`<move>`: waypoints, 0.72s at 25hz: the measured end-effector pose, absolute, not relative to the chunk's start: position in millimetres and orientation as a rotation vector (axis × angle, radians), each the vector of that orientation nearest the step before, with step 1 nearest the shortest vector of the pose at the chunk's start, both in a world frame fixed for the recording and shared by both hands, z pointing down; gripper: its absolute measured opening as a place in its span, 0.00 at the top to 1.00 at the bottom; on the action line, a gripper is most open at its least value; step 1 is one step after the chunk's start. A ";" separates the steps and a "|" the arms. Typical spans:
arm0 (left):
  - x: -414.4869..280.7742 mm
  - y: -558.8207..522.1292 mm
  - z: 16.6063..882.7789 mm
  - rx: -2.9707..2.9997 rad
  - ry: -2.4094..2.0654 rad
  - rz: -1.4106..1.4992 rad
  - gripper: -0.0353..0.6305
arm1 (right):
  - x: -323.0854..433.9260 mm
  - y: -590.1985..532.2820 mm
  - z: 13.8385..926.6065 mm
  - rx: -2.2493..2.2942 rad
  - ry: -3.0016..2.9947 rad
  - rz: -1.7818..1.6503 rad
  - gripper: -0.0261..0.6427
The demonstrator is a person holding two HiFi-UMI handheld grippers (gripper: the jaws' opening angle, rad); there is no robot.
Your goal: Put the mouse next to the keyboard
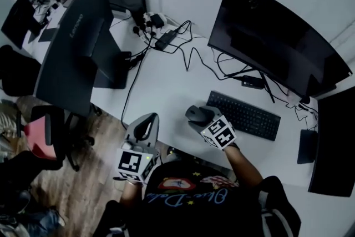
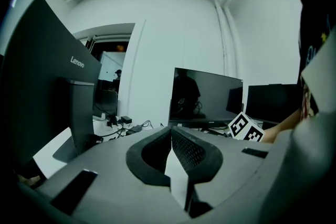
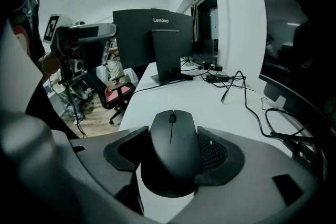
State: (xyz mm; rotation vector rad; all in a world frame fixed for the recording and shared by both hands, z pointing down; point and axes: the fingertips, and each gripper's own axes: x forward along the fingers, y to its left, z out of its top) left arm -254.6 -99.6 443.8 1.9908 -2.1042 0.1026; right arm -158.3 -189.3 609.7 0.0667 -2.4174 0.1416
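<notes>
The mouse (image 3: 170, 147) is sitting between the jaws of the right gripper (image 1: 194, 115). The jaws are clamping on its two sides, and its wheel end is pointing away from the gripper. In the head view the mouse is staying over the front part of the white bench (image 1: 166, 83), just beside the left end of the keyboard (image 1: 244, 115). I cannot tell whether the mouse is touching the bench or hanging a little above it.

The keyboard is lying flat on the bench, in front of a big curved monitor (image 1: 272, 41), and it is turned at a slant toward the person. The person's right hand is holding the right gripper from behind, with the marker cube (image 1: 217, 132) facing up.

The left gripper (image 1: 146, 122) is hanging at the left of the right one, past the bench's front edge and over the wooden floor (image 1: 89, 175). Its jaws are pressed together, and nothing is standing between them.

Further out, a second monitor (image 1: 72, 47) is standing at the left side of the bench with its back toward the camera. Between the two monitors black cables (image 1: 172, 41) are lying loosely on the bench. A third dark screen (image 1: 333, 141) is showing at the right edge. On the floor at the left, a chair with a red seat (image 1: 39, 136) is standing near the bench.
</notes>
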 end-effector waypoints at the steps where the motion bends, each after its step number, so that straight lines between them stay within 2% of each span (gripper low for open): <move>1: -252.1 -105.2 444.4 2.012 -2.084 0.104 0.94 | -154.4 -192.7 604.5 0.097 -2.429 0.150 0.56; 18: -190.6 -200.4 463.5 2.392 -1.640 0.138 0.94 | -55.6 -243.6 549.3 0.700 -2.438 0.285 0.56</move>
